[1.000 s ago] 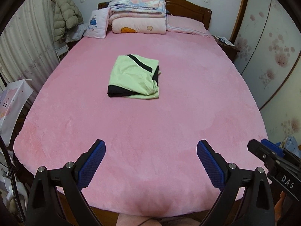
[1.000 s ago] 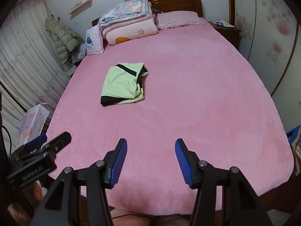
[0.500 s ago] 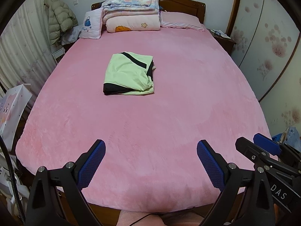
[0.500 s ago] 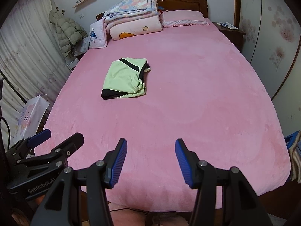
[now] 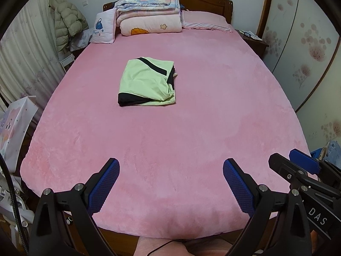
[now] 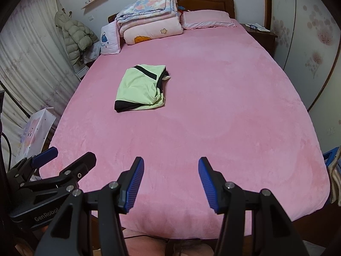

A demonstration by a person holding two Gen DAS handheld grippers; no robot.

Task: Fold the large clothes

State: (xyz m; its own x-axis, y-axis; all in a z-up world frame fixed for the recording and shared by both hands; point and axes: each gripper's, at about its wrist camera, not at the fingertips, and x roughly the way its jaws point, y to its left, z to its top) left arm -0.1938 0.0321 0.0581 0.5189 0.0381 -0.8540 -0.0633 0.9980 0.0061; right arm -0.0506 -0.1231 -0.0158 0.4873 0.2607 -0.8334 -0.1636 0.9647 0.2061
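A light green garment with black trim (image 5: 147,83) (image 6: 140,88) lies folded into a compact rectangle on the pink bed (image 5: 170,128) (image 6: 191,117), left of its middle. My left gripper (image 5: 170,170) hangs open over the bed's near edge, well short of the garment, with nothing between its blue pads. My right gripper (image 6: 170,170) is likewise open and empty above the foot of the bed. Each gripper shows at the edge of the other's view: the right gripper (image 5: 298,168) at the left wrist view's right, the left gripper (image 6: 64,160) at the right wrist view's left.
Folded quilts (image 5: 149,10) and pillows (image 5: 204,21) are stacked against the wooden headboard. A padded jacket (image 5: 66,21) hangs by the curtain at left, with a white paper bag (image 5: 12,128) below. A nightstand (image 5: 253,40) and wardrobe doors (image 5: 309,42) flank the right side.
The views have levelled a little as both hands rolled slightly. The folded garment has not moved and both grippers stay open.
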